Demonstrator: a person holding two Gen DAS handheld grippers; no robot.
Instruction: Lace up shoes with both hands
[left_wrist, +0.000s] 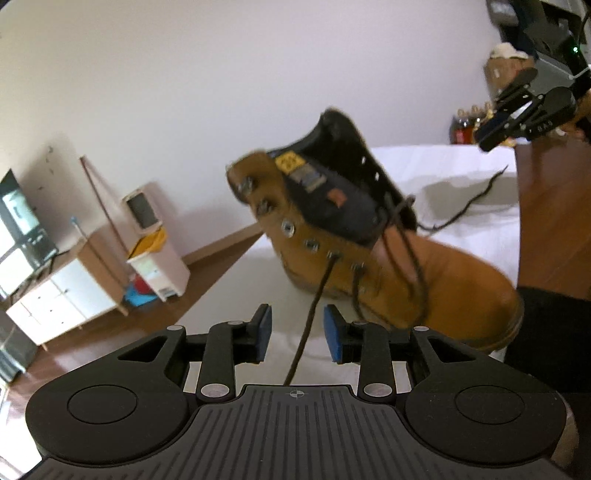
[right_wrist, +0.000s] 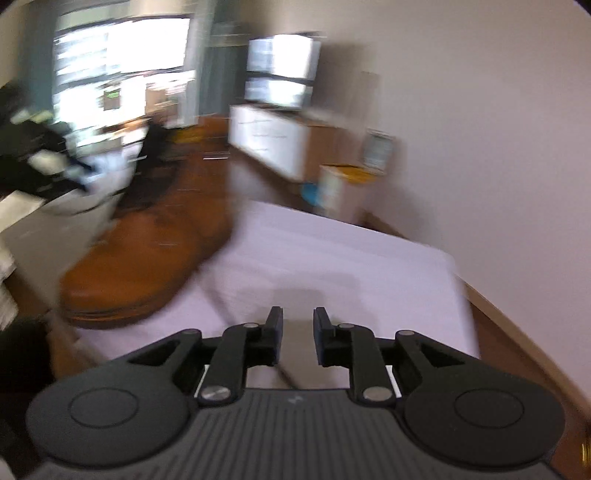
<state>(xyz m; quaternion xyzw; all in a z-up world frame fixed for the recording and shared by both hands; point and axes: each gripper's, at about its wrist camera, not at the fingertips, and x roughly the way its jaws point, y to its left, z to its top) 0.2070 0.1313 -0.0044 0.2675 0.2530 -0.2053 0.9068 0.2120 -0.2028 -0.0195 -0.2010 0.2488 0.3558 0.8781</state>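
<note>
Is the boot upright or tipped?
Tipped. In the left wrist view the boot leans with its collar toward the wall and its toe raised off the white sheet.

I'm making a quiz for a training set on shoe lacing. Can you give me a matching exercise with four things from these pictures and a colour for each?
Things:
1. boot
2. lace
3. sheet
4. pads of the left gripper

Colours:
A. blue
B. white
C. tan
D. dark brown

Pairs: 1-C, 2-D, 3-B, 4-A
</note>
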